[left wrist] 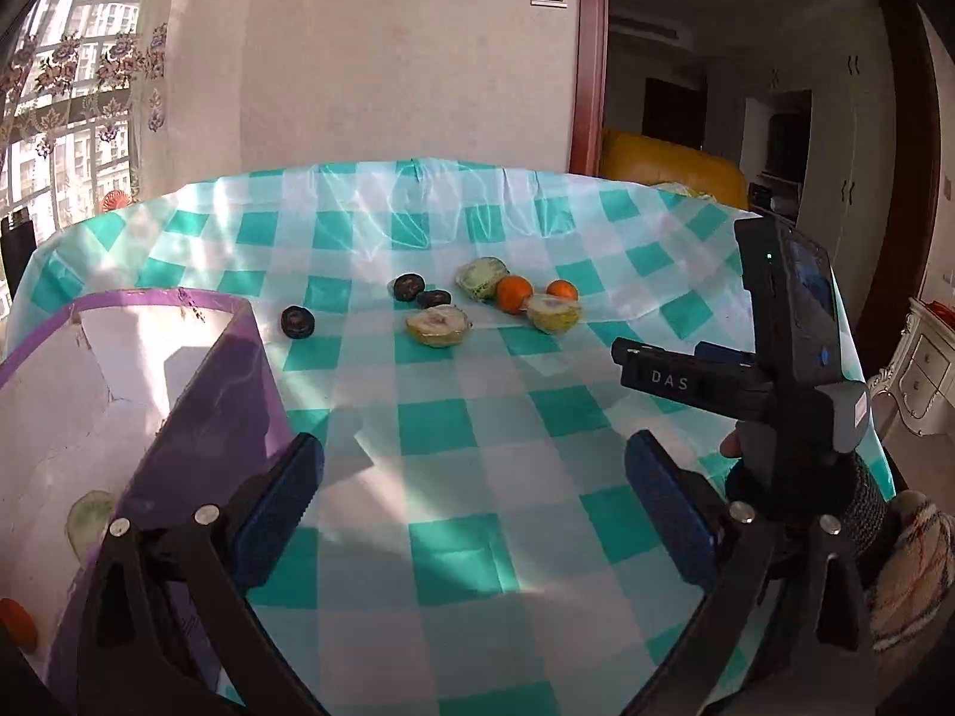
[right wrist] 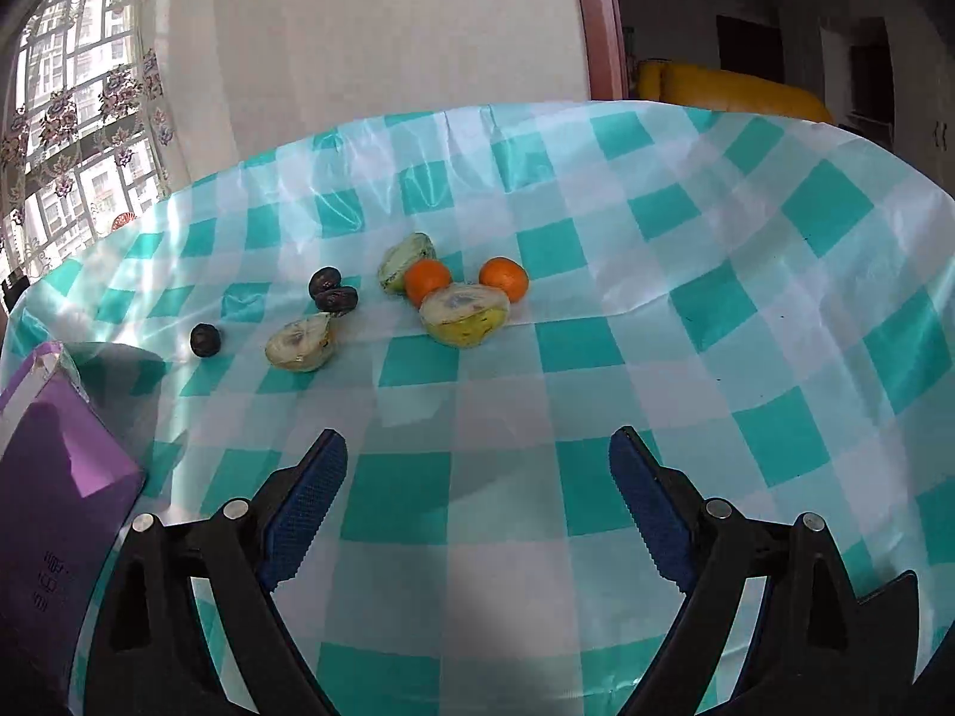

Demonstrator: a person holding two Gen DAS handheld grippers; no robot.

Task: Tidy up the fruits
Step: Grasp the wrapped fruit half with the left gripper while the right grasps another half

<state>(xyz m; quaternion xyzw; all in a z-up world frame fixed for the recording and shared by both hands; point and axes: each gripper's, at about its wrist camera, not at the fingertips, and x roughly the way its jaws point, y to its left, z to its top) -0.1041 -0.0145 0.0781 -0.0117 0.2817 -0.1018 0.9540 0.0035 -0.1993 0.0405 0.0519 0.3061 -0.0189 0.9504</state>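
Observation:
Loose fruit lies mid-table on the teal checked cloth (left wrist: pixel 441 423): three dark plums (left wrist: pixel 297 321) (right wrist: pixel 205 339), two oranges (left wrist: pixel 514 293) (right wrist: pixel 505 278) and three cut green-yellow fruit halves (left wrist: pixel 437 326) (right wrist: pixel 464 316). A purple box (left wrist: pixel 227 394) (right wrist: pixel 48 477) with a white inside stands at the left; a green fruit piece (left wrist: pixel 89 516) and an orange (left wrist: pixel 18 623) lie in it. My left gripper (left wrist: pixel 474 447) is open and empty beside the box wall. My right gripper (right wrist: pixel 477 434) is open and empty, well short of the fruit.
The right gripper's black handle (left wrist: pixel 794 322) stands at the right of the left wrist view, held by a gloved hand (left wrist: pixel 859 507) with a plaid sleeve. A wall and a curtained window lie beyond the table's far edge. A yellow sofa (right wrist: pixel 740 89) shows through the doorway.

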